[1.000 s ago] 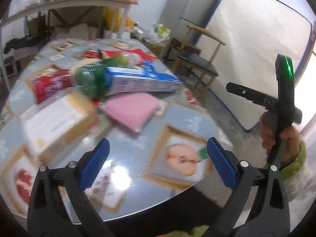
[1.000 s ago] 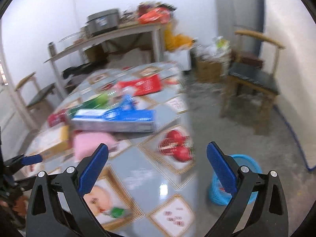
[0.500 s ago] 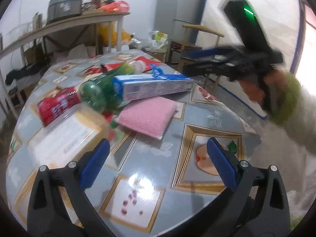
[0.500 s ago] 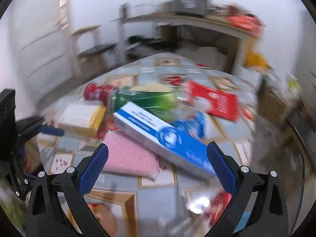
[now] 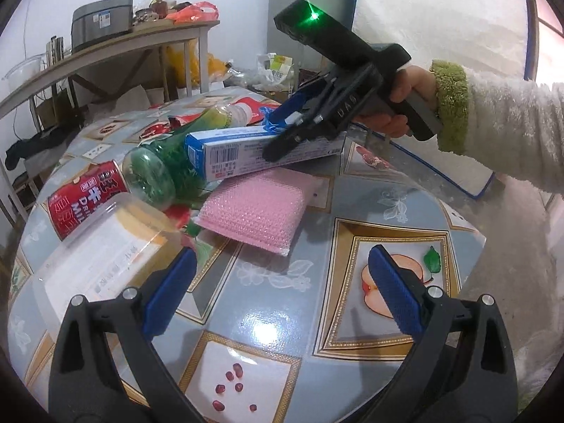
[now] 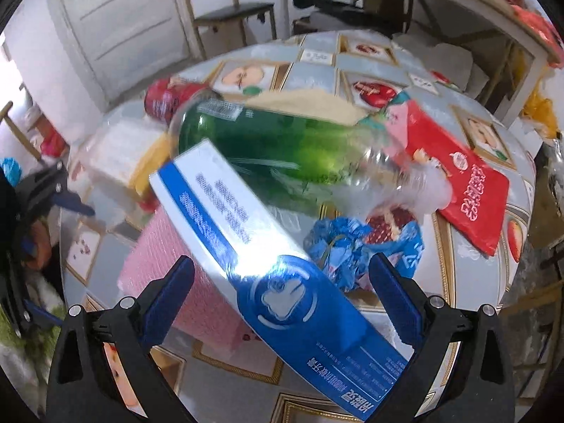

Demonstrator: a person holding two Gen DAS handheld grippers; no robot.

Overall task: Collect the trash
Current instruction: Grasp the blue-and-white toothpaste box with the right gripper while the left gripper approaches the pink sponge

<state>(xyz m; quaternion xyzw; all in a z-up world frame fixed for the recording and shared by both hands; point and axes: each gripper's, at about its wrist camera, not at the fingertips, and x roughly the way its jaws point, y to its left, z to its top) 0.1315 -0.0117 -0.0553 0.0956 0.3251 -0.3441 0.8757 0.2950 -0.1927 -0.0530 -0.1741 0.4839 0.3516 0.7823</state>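
On the counter [image 5: 405, 211], atop the pile, the blue-and-white box [image 6: 268, 257] lies tilted, propped across the green bottle [image 6: 268, 144] and the pink pad [image 5: 257, 208]. The right claw [image 6: 282, 285] is seen spread wide, straddling the box's blue end, with nothing yet pinched. For a clean pick, the box is best squeezed across its narrow sides, square-on, and raised straight up so the bottle beneath is not set rolling; the crumpled blue wrapper [image 6: 349, 250] just beside should be kept out of the grip. From the left view, the right hand [image 5: 402, 102] is held above the counter's far side, its tool angled down onto the box, sleeve [image 5: 500, 127] stretched in from the right. The left claw [image 5: 282, 296] hangs released, low over the near edge, well apart from the pile.
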